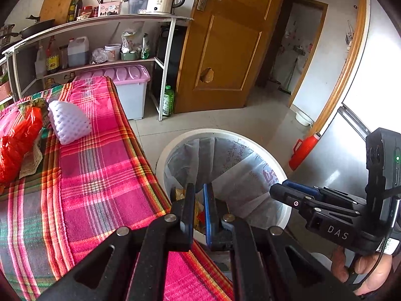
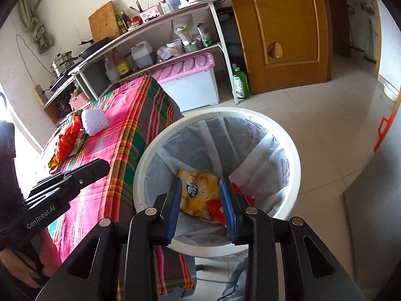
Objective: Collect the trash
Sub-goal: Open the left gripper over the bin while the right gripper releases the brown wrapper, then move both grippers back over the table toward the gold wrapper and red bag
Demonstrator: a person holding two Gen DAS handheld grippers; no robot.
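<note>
A white bin (image 1: 220, 132) lined with a pale plastic bag stands on the floor against the table corner. In it lie a yellow snack packet (image 2: 198, 190) and a red wrapper (image 2: 215, 208). My right gripper (image 2: 200, 183) hangs over the bin mouth, open, with nothing between its blue pads. My left gripper (image 1: 199, 188) is above the bin's near rim, its fingers almost together and holding nothing. Each gripper shows in the other's view: the right gripper (image 1: 279, 188) and the left gripper (image 2: 105, 165). On the plaid-covered table (image 1: 100, 175) lie a red plastic bag (image 1: 20, 138) and a white foam piece (image 1: 69, 121).
Behind the table, a white shelf rack (image 1: 165, 57) carries a kettle, bottles and jars. Beside it a pink-lidded storage box (image 1: 130, 85) and a green bottle (image 1: 168, 100) stand on the floor. A wooden door (image 1: 225, 50) stands open. A red flask (image 1: 302, 150) stands by the fridge (image 1: 351, 138).
</note>
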